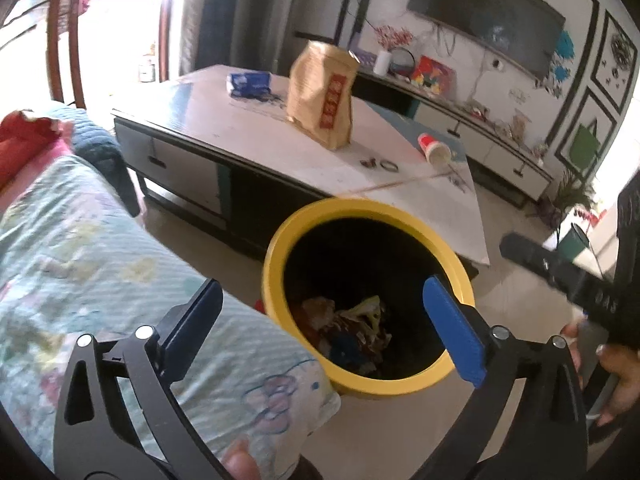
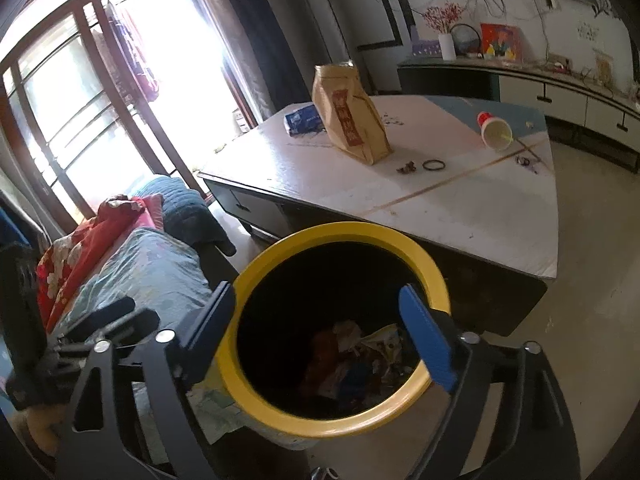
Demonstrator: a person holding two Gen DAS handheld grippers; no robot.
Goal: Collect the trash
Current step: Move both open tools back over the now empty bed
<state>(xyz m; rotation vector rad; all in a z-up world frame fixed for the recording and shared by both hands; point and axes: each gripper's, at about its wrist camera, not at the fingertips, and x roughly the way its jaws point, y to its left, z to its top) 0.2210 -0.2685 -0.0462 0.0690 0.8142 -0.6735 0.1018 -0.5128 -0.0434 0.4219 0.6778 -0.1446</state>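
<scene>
A yellow-rimmed bin (image 1: 276, 248) (image 2: 256, 276) stands on the floor between sofa and coffee table, with crumpled wrappers (image 1: 352, 328) (image 2: 360, 356) at its bottom. My left gripper (image 1: 320, 320) hovers open above it, nothing between its blue fingers. My right gripper (image 2: 324, 328) is likewise open and empty over the bin mouth. On the coffee table (image 1: 256, 136) (image 2: 460, 200) stand a tan paper bag (image 1: 322, 96) (image 2: 350, 116), a tipped red-and-white cup (image 1: 434, 148) (image 2: 494, 130) and a blue tissue pack (image 1: 248, 84) (image 2: 302, 120).
A sofa with a floral cover (image 1: 100, 248) (image 2: 140, 272) lies left of the bin. Small scraps and a ring (image 1: 388, 166) (image 2: 434, 165) sit on the table. A TV cabinet (image 1: 480, 136) (image 2: 560, 88) lines the far wall. The other gripper's body (image 1: 560, 272) shows at right.
</scene>
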